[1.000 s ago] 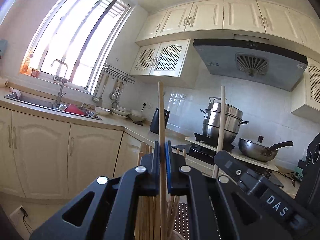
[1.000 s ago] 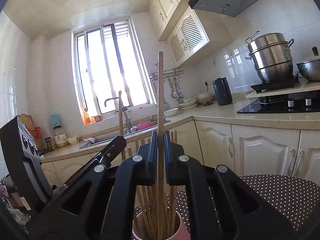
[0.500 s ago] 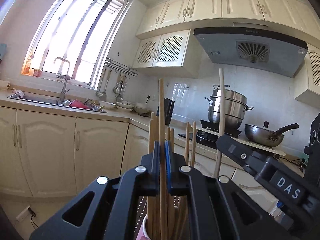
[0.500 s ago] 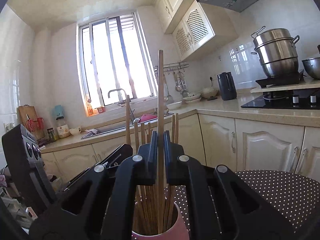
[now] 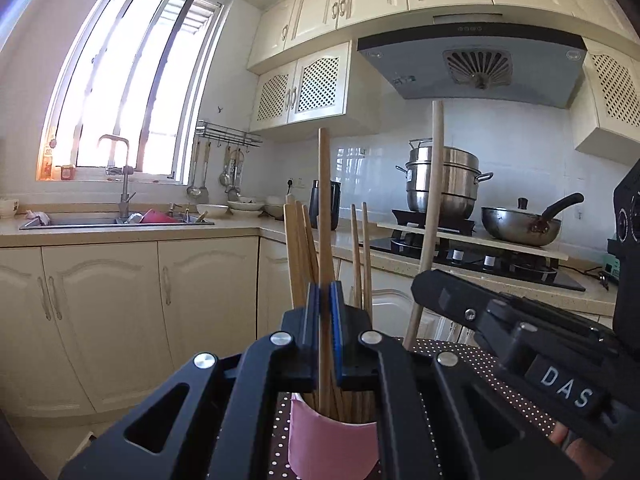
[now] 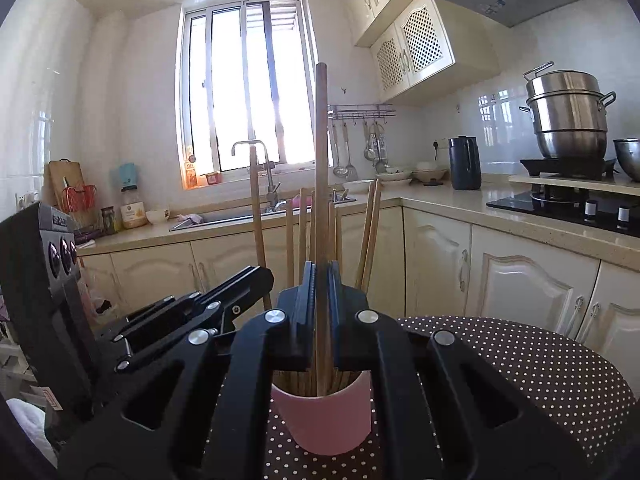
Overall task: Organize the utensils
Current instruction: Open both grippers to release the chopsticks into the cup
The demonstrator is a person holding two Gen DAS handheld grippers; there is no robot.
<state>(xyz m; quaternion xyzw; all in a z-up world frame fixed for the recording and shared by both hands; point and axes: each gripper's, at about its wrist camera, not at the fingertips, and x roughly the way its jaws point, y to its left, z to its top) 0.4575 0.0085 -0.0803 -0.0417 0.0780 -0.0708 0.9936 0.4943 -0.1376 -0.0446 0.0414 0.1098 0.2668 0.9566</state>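
A pink cup (image 5: pixel 332 440) holding several wooden chopsticks (image 5: pixel 296 256) stands on a brown polka-dot table (image 6: pixel 540 368); the cup also shows in the right wrist view (image 6: pixel 324 420). My left gripper (image 5: pixel 325 312) is shut on an upright wooden chopstick (image 5: pixel 324 200) whose lower end is inside the cup. My right gripper (image 6: pixel 320 292) is shut on another upright chopstick (image 6: pixel 321 140), its lower end in the cup too. The right gripper's body (image 5: pixel 500 320) appears at the right of the left wrist view, the left gripper's body (image 6: pixel 192 312) at the left of the right wrist view.
Cream cabinets (image 5: pixel 104 312) and a counter with a sink (image 5: pixel 120 220) run behind. A stove (image 5: pixel 480 260) with a steel steamer pot (image 5: pixel 444 184) and a pan (image 5: pixel 520 224) is at right. A black kettle (image 6: pixel 464 164) stands on the counter.
Both grippers have moved down with their chopsticks; the pink cup has come into fuller view and the chopsticks' lower ends now sit inside it.
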